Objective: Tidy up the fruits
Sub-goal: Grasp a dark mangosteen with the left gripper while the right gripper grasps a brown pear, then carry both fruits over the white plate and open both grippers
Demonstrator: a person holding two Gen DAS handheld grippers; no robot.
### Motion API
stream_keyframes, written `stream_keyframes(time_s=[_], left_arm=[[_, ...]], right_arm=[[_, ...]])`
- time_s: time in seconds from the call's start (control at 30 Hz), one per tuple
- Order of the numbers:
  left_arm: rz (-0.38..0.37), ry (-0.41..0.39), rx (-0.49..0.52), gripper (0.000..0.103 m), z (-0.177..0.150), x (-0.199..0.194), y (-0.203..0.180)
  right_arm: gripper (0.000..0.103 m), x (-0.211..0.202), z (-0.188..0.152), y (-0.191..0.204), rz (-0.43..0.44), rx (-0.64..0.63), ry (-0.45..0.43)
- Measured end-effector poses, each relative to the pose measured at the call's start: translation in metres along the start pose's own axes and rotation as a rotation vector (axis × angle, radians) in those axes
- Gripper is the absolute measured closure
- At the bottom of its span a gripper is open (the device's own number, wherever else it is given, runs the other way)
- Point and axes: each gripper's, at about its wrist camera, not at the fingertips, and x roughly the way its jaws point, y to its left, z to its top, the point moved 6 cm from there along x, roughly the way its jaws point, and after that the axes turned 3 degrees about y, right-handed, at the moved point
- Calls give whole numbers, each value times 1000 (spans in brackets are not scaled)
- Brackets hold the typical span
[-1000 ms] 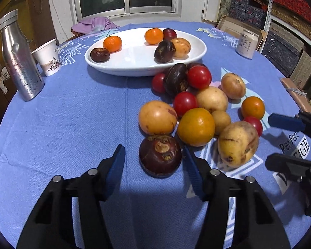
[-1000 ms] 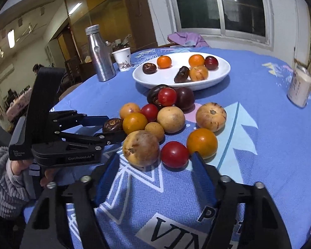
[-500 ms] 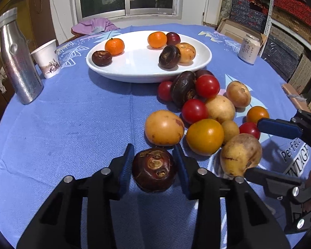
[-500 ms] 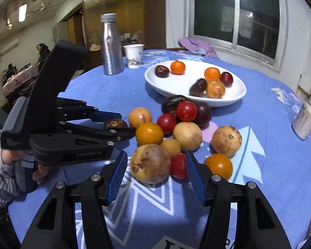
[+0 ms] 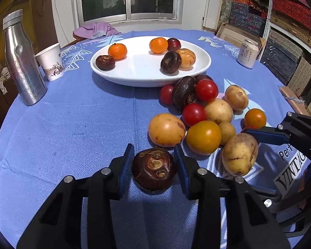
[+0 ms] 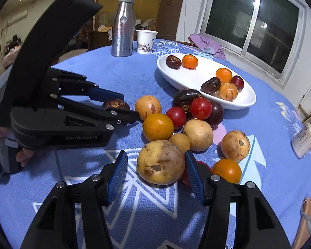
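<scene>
**Gripping two fruits at the near edge of the blue tablecloth**

Standing over at the left edge of the tablecloth (image 5: 72,124) are a steel bottle (image 5: 22,62) and, just beside it, a paper cup (image 5: 50,62). Next along, the left gripper (image 5: 154,166) has its blue pads (image 5: 126,166) narrowed onto a dark maroon fruit (image 5: 154,169), touching it on both sides; whether the fruit is lifted off the cloth I cannot tell. Toward the far edge sits the white oval plate (image 5: 139,72), holding two mandarins, two dark brown fruits, a small plum and a yellow-brown fruit. Between the plate and the near edge lies the loose pile: red tomatoes (image 5: 193,114), an orange (image 5: 203,137), several tan round fruits and another dark one, all touching or nearly so.

At the near right of the pile, the right gripper (image 6: 155,173) is spread wide around a big blotchy tan fruit (image 6: 160,161). Its right pad touches the skin, while its left pad stands apart with cloth showing between. A red tomato (image 6: 201,164) sits just behind that right finger. Near the right edge stands a drinks can (image 5: 247,53).
</scene>
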Motion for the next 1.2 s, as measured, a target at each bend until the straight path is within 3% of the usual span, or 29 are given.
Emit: stream_keyframes(time_s=[0.07,0.27,0.47,0.57,0.7,0.9,1.2], left_arm=[[-5,2,2,64,0,1,-1],[-5,-22,3,64,1,-4,-2],[-30,-78,-4,64,8,-26,-2],[-6,-102,10,64,26,-35,3],[30,-135,-11,64,75,-36,19],[10,-114,-39,64,134,8,23],[-17,-16,-77,63,142,80,33]], right_arm=[[55,1,0,0,-34,-17,5],[57,-1,-2,0,-43,-21,4],[57,-25,-2,-17,37,75,-48],[57,-44,9,-47,63,160,-103],[57,-54,45,-97,29,249,-173],[57,0,96,-151,63,378,-157],[55,81,108,-204,63,541,-86]])
